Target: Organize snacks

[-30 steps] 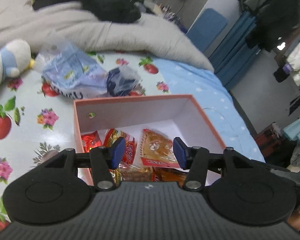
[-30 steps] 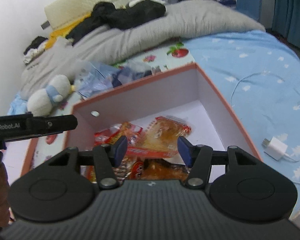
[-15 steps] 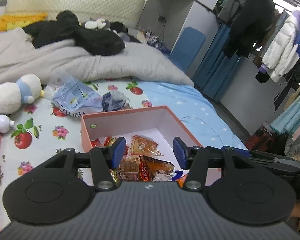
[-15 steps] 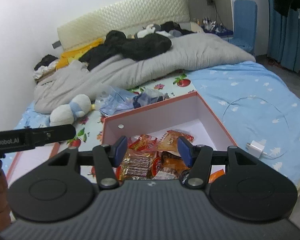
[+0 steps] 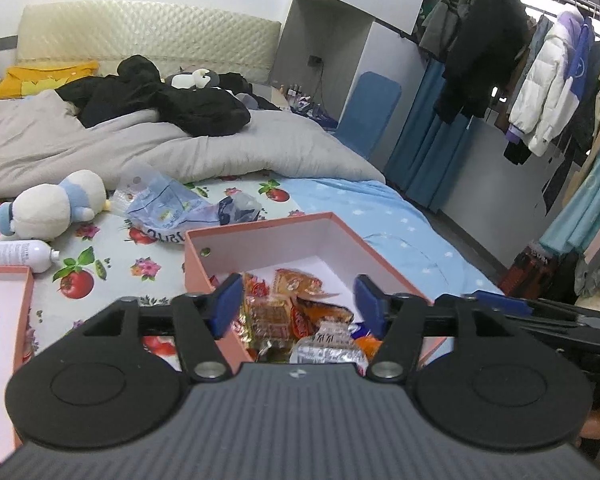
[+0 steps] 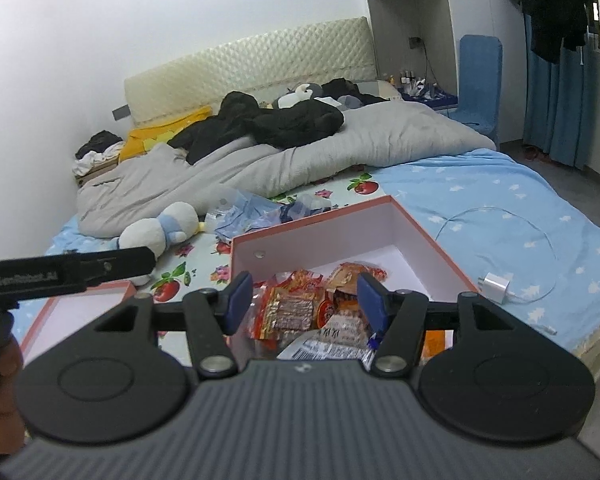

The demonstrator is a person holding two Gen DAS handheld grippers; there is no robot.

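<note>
Clearly both empty: left hand-held gripper (image 5: 296, 300), jaws just widened, and right hand-held gripper (image 6: 305, 300) hover open-jawed since snacks (image 5: 296, 312) already lie gathered inside the box (image 5: 260, 236) on the bed.

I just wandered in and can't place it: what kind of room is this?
Most likely a lived-in bedroom: a bed with a padded headboard and a grey duvet, coats on a clothes rail, and a plush toy beside the snack box.

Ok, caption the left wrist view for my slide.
Open left hand-held gripper poised above a pink box of wrapped snacks on a cluttered bed.
</note>
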